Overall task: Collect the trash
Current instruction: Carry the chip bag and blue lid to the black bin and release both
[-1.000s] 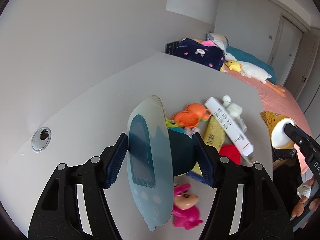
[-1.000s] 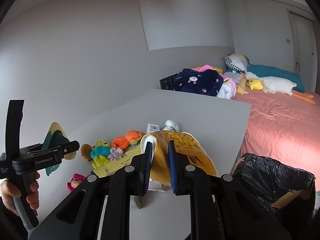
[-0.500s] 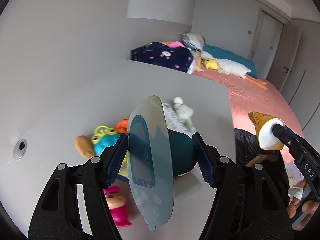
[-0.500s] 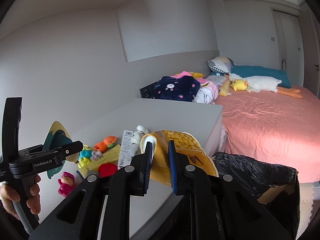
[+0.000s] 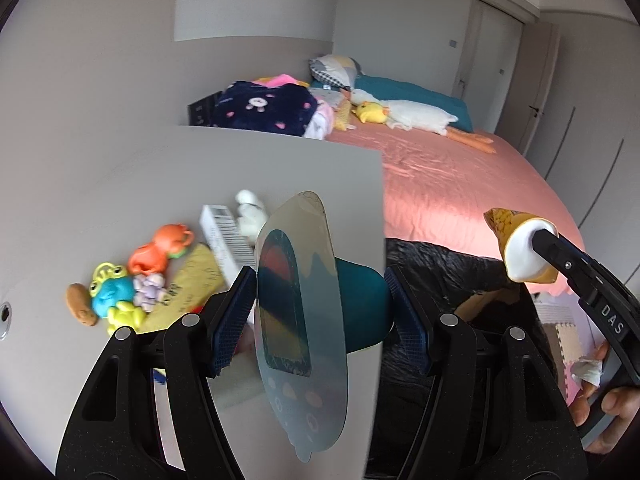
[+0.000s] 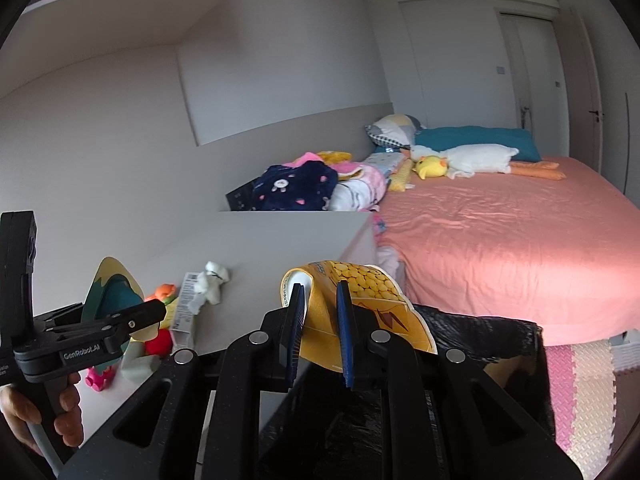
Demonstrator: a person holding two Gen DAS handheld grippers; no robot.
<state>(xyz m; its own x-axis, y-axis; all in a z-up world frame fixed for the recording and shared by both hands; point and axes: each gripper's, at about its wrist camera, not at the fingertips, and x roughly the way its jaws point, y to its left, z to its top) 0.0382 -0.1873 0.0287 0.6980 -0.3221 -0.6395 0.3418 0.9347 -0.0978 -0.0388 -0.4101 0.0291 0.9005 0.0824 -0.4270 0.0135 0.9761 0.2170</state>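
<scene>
My left gripper (image 5: pixel 320 286) is shut on a teal blister package (image 5: pixel 300 320) with a clear backing card, held over the right edge of the grey table (image 5: pixel 240 168). My right gripper (image 6: pixel 320 320) is shut on a flattened yellow snack bag (image 6: pixel 372 296), just above a black trash bag (image 6: pixel 480 344) that lines a cardboard box beside the table. In the left wrist view the trash bag (image 5: pixel 440 264) lies behind the package, and the yellow bag (image 5: pixel 520 248) hangs at the right. A yellow wrapper (image 5: pixel 188 284) and a long white box (image 5: pixel 228 236) lie on the table.
Small toys crowd the table's near end: an orange crab (image 5: pixel 160 248), a blue and yellow frog (image 5: pixel 114 300), a white plush (image 5: pixel 250 216). A pink bed (image 6: pixel 500 232) with plush toys and clothes fills the right. Foam mats (image 6: pixel 580 380) cover the floor.
Both grippers have swung right, from above the toys to the table's edge and the black trash bag. Each keeps its hold on its item.
</scene>
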